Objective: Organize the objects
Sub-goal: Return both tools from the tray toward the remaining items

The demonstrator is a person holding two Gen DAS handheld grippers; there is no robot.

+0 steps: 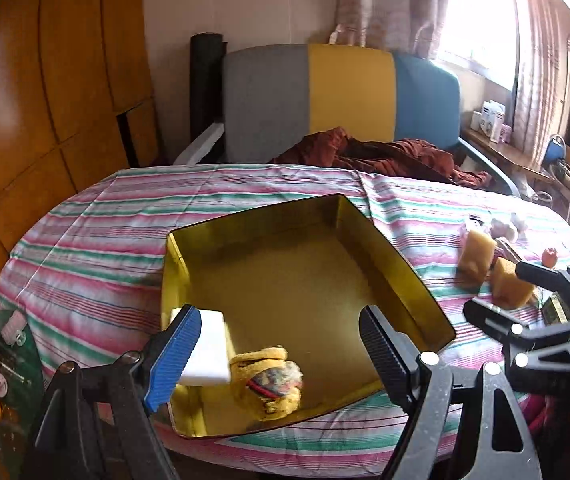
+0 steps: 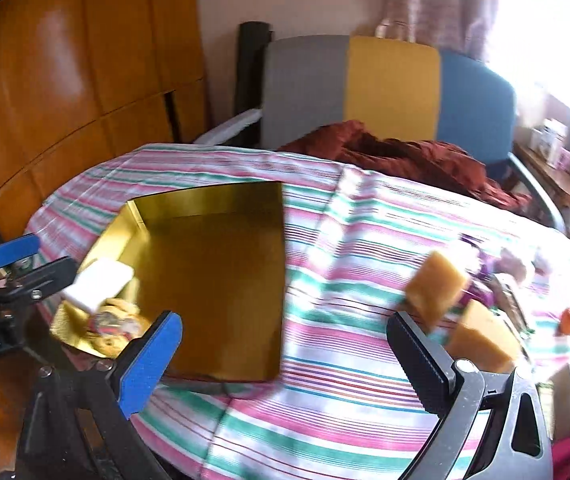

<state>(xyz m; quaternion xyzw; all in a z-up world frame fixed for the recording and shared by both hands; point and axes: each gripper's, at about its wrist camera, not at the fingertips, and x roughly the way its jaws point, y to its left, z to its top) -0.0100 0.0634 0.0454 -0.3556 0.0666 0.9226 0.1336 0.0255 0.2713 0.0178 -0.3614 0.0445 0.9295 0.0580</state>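
Observation:
A shiny gold tray (image 1: 389, 256) lies on the striped tablecloth. In its near left corner lie a white block (image 1: 211, 346) and a yellow plush bundle (image 1: 269, 378). My left gripper (image 1: 281, 356) hangs open over that corner, its blue pad beside the white block and nothing between the fingers. Two yellow sponges (image 2: 437, 286) (image 2: 481, 340) sit to the right of the tray. My right gripper (image 2: 285, 362) is open above the cloth between the tray (image 2: 213, 292) and the sponges, its black finger just in front of them. The right wrist view is motion-blurred.
A small red object (image 2: 569, 319) and white crumpled items (image 1: 505, 226) lie past the sponges. Behind the table stand a grey, yellow and blue chair (image 1: 341, 92) with a dark red cloth (image 1: 385, 156), and a wooden wardrobe (image 1: 45, 100) on the left. A cluttered desk (image 1: 525, 152) is at the right.

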